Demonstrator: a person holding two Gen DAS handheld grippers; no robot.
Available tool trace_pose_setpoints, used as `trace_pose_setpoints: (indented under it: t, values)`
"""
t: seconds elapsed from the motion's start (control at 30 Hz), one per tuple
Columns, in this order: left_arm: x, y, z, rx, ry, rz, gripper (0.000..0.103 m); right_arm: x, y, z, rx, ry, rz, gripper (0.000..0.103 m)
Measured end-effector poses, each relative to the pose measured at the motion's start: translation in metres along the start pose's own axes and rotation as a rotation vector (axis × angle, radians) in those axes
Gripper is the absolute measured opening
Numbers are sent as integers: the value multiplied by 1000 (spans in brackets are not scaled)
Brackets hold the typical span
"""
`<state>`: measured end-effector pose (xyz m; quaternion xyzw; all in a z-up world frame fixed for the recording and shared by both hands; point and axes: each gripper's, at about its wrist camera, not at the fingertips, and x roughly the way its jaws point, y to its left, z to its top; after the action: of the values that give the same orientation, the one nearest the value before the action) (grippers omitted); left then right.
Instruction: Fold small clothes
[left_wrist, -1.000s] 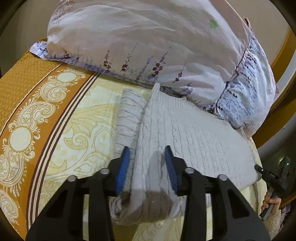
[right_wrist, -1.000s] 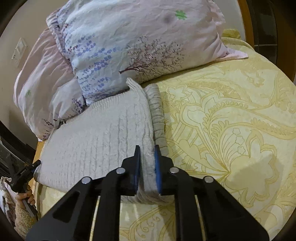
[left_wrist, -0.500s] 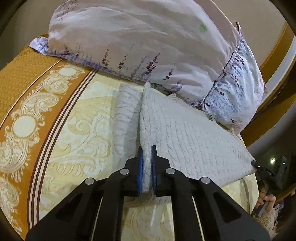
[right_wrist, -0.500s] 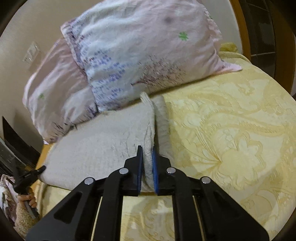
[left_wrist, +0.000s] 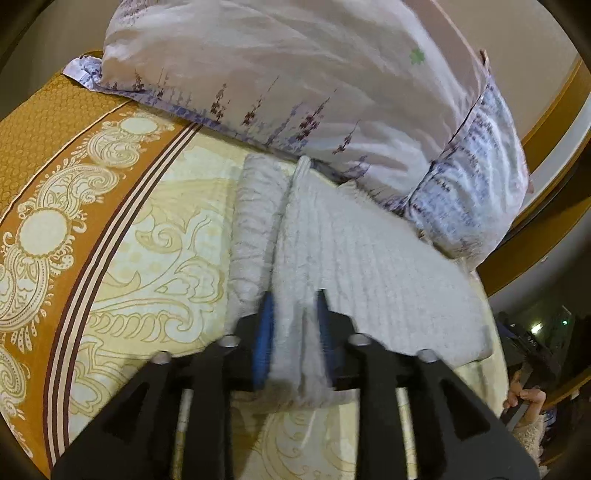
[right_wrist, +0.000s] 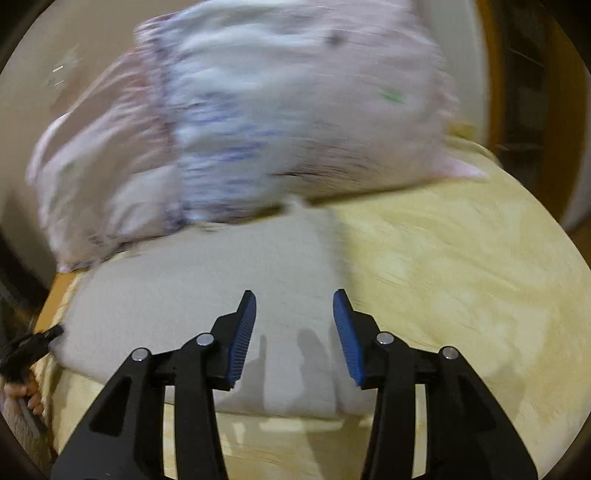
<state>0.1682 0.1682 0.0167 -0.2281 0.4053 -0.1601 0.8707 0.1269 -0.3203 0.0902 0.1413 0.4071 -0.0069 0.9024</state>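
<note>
A pale grey cable-knit sweater (left_wrist: 369, 266) lies folded on the yellow patterned bedspread (left_wrist: 147, 258), its far end against the pillows. A narrow folded strip runs along its left side. My left gripper (left_wrist: 292, 328) is at the near edge, jaws opening, and a raised ridge of the knit still stands between the blue pads (left_wrist: 263, 332). In the blurred right wrist view the sweater (right_wrist: 184, 295) lies flat. My right gripper (right_wrist: 294, 321) hovers over its near right part with jaws opening and nothing between the pads (right_wrist: 347, 332).
Two floral pillows (left_wrist: 295, 74) (right_wrist: 295, 110) are stacked at the head of the bed. A wooden bed frame (left_wrist: 535, 236) runs along the right. A hand on a black handle (left_wrist: 528, 398) (right_wrist: 26, 362) shows beyond the sweater's far corner. The bedspread (right_wrist: 461, 277) is bare to the right.
Both grippers were pinched on ridges of the sweater half a second ago and have since opened. The right one let the knit drop flat and rose; the left stayed put.
</note>
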Motion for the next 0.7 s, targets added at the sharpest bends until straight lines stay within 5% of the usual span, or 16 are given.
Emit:
trace_pose_setpoints:
  t: [0.1, 0.33, 0.7]
  values:
    - [-8, -1, 7, -16, -40, 5, 61, 24, 40, 4, -74, 60, 114, 44]
    - [0, 16, 29, -121, -28, 8, 69, 70, 106, -4, -134, 157, 232, 44]
    - [33, 21, 40, -153, 49, 11, 77, 94, 149, -16, -231, 155, 126, 49]
